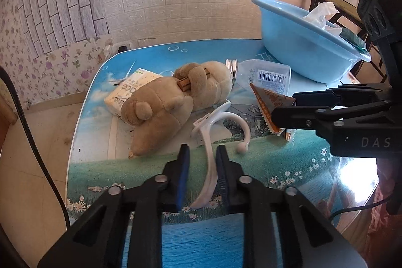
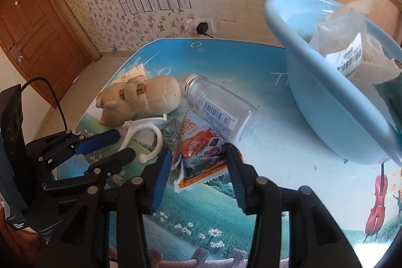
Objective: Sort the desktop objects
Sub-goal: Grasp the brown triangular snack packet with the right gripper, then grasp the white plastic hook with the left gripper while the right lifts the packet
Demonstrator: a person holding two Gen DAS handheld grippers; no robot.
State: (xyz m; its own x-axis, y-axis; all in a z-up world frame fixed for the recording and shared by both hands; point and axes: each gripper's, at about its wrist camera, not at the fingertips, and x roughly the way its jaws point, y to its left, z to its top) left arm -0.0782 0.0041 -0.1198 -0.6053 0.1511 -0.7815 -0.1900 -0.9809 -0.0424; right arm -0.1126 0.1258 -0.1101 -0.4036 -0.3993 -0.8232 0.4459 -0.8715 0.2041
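Left wrist view: left tool point(image 1: 202, 152) sits bottom centre, fingers narrowed around the long arm of a white plastic hanger point(image 1: 213, 142) lying on the desk point(image 1: 276, 167); right pad touches the hanger, left pad shows a small gap, so I cannot tell if it is truly clamped. Hanger hook curls to the right of the fingers, centre frame. Tan plush toy point(image 1: 173, 102) lies on its side left of centre, head toward the camera, partly on top of a tissue pack point(image 1: 125, 92). Clear bottle point(image 1: 263, 77) with metal cap lies on its side behind the toy, barcode label up. Blue basin point(image 1: 306, 42) is upper right, holding a plastic bag and other items. Right tool point(image 1: 281, 108) enters from the right edge, fingers on either side of an orange snack packet point(image 1: 268, 102). Right wrist view: right tool point(image 2: 199, 157) bottom centre, released, fingers apart and straddling the snack packet point(image 2: 201, 147), gaps visible on both sides, packet flat on the desk point(image 2: 289, 142). Bottle point(image 2: 221, 107) just behind the packet, plush toy point(image 2: 143, 99) left of it, hanger point(image 2: 143, 132) between toy and left tool point(image 2: 120, 145) at lower left. Basin point(image 2: 326, 104) fills the upper right.
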